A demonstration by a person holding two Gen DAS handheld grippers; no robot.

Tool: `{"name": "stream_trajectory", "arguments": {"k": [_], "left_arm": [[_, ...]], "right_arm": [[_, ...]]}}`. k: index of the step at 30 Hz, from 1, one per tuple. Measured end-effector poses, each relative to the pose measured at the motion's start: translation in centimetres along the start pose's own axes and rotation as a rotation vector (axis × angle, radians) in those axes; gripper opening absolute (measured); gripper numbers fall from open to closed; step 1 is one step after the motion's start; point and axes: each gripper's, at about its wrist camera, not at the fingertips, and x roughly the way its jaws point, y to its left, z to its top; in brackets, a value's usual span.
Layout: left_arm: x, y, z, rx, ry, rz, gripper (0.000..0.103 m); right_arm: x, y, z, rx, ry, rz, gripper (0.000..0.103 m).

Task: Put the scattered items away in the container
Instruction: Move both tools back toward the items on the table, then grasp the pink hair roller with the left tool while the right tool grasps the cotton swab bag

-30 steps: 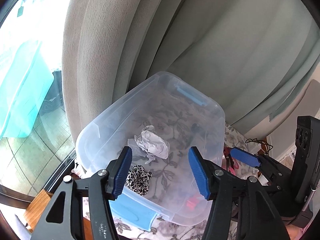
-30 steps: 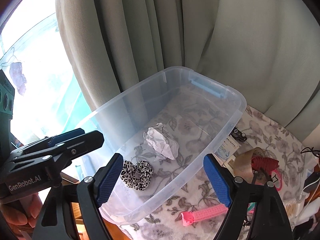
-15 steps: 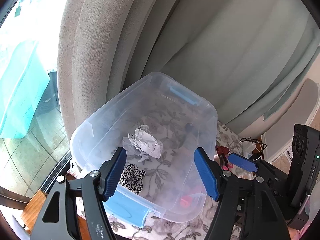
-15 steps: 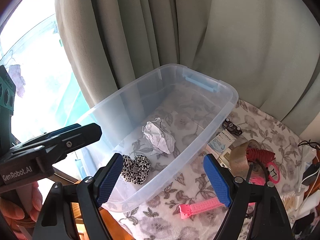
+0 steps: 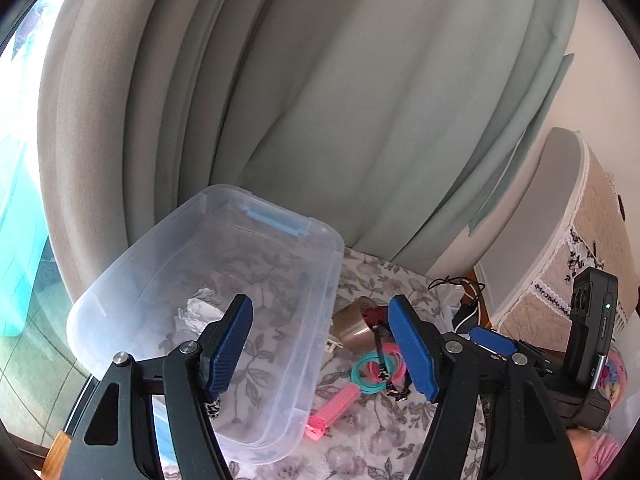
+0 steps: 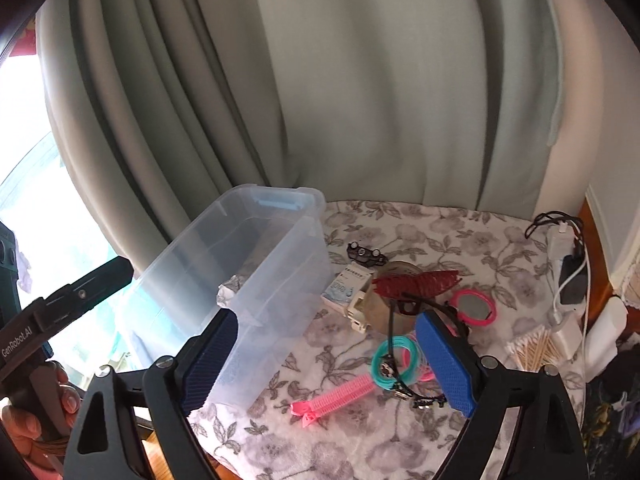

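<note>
— Clear plastic is what I log first: the container [image 6: 256,280] sits at the left of the floral-clothed table [image 6: 460,232], up against the curtain [image 6: 360,80]. Inside I see a crumpled paper ball [image 5: 200,312].

— And the loose items?

— To the container's right, on the cloth: a pink hair roller [image 6: 336,396] nearest me, teal and pink hair ties [image 6: 394,360] just beyond it, then a tape roll [image 6: 384,304] with a dark red claw clip [image 6: 416,282] lying on it. A small pink-rimmed mirror [image 6: 474,306] lies to the right of those, and cotton swabs [image 6: 532,350] lie further right.

— Jaws?

— Left gripper [image 5: 320,354]: jaws wide apart, holding nothing, straddling the container's right wall. Right gripper [image 6: 328,364]: jaws likewise wide apart and empty, above the roller and ties.
</note>
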Motion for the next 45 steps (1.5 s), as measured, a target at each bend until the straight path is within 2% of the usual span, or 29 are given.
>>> {"name": "stream_trajectory", "arguments": {"k": [5, 8, 12, 17, 22, 26, 31, 37, 45], "left_arm": [[0.3, -3.0, -0.1, 0.072, 0.001, -0.101, 0.071], [1.0, -4.8, -0.5, 0.112, 0.029, -0.138, 0.071], [3.0, -7.3, -2.1, 0.194, 0.115, -0.137, 0.071], [5.6, -8.6, -5.1, 0.253, 0.201, -0.143, 0.071], [8.7, -8.2, -8.0, 0.313, 0.271, -0.071, 0.071], [11.0, -6.9, -9.6, 0.309, 0.335, 0.001, 0.071], [13.4, -5.4, -11.1, 0.316, 0.407, 0.054, 0.071], [15.4, -4.2, -12.1, 0.321, 0.456, 0.082, 0.071], [17.4, -3.2, -12.7, 0.296, 0.518, 0.069, 0.071]], "right_arm": [[-2.2, -5.7, -1.6, 0.099, -0.034, -0.095, 0.103], [-3.3, -8.8, -2.5, 0.164, -0.054, -0.145, 0.103], [-4.2, -11.8, -3.7, 0.191, -0.063, -0.215, 0.103], [-4.5, -15.0, -5.3, 0.202, -0.051, -0.235, 0.103], [-3.1, -17.4, -6.6, 0.207, 0.020, -0.282, 0.103], [-1.0, -18.7, -7.5, 0.240, 0.076, -0.274, 0.103], [2.1, -19.8, -8.2, 0.268, 0.130, -0.301, 0.103], [5.6, -20.3, -8.3, 0.222, 0.186, -0.326, 0.103], [9.1, -20.8, -7.3, 0.166, 0.226, -0.352, 0.103]]}}
